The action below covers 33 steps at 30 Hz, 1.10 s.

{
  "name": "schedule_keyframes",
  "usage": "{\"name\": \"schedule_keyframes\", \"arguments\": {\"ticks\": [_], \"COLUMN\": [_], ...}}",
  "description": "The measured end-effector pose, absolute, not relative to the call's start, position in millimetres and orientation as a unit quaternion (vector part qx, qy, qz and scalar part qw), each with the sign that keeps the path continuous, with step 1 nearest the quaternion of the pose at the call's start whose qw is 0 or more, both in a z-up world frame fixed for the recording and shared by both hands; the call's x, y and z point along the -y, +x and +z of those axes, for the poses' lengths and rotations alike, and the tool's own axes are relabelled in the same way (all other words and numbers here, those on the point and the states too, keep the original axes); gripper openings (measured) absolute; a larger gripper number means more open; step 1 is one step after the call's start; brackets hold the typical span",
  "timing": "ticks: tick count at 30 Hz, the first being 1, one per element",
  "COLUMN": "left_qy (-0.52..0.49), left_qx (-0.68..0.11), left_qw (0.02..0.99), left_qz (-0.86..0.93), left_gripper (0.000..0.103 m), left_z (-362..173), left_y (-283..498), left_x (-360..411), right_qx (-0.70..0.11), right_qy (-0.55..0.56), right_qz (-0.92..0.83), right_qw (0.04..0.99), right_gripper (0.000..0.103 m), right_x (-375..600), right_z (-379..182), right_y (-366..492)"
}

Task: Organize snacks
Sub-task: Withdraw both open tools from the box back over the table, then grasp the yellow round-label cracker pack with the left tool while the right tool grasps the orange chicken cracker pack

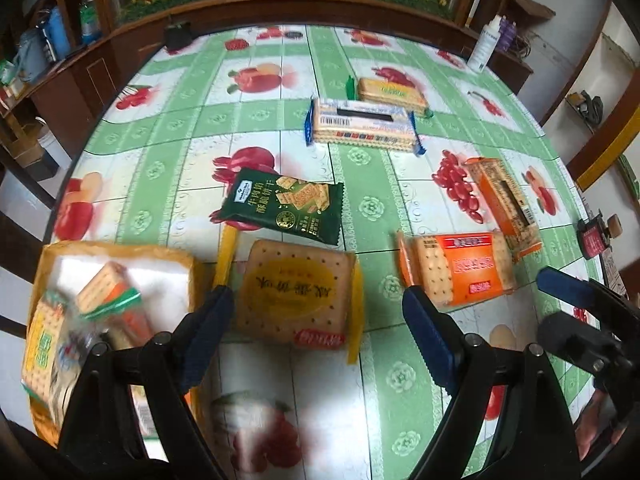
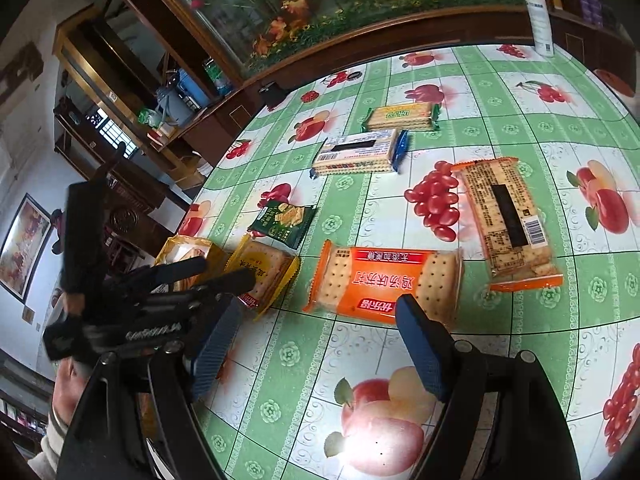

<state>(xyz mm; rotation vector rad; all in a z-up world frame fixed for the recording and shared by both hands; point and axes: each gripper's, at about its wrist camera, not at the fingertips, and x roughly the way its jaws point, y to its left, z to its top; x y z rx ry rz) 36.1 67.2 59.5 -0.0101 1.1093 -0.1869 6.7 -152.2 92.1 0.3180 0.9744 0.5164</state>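
Six cracker packs are laid loose on the fruit-print tablecloth (image 1: 168,168): a yellow pack (image 1: 294,304), a dark green pack (image 1: 286,206), an orange pack lying face up (image 1: 460,268), a second orange pack lying label side up (image 1: 504,204), a blue-ended pack (image 1: 362,126) and a green-ended pack (image 1: 390,92) farthest back. More packs are held in an orange-rimmed tray (image 1: 116,250) at the table's left edge, just beside the yellow pack. The left gripper (image 1: 320,336) is held over the yellow pack with its fingers spread apart and nothing grasped between them. The right gripper (image 2: 316,348) is held near the face-up orange pack (image 2: 384,284), fingers likewise released and empty. A white spray bottle (image 2: 540,20) is stood at the far edge
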Motion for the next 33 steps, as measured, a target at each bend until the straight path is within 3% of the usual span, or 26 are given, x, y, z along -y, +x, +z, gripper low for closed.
{"name": "schedule_keyframes", "arguments": {"ticks": [16, 23, 31, 33], "left_qy": [0.023, 0.043, 0.072, 0.087], "left_qx": [-0.558, -0.559, -0.554, -0.547], "left_qw": [0.825, 0.823, 0.824, 0.827], "left_qz": [-0.086, -0.092, -0.096, -0.091], "left_gripper": [0.087, 0.096, 0.095, 0.091], "left_z": [31, 24, 17, 15], "left_y": [57, 59, 59, 57], "left_x": [-64, -54, -46, -44], "right_qx": [-0.473, -0.473, -0.471, -0.476], "right_qy": [0.148, 0.143, 0.154, 0.154], "right_qz": [0.246, 0.247, 0.228, 0.225], "right_qw": [0.833, 0.833, 0.838, 0.836], "right_gripper": [0.080, 0.080, 0.080, 0.080], "right_x": [144, 141, 154, 155], "right_z": [85, 85, 87, 85], "right_y": [17, 21, 28, 29]}}
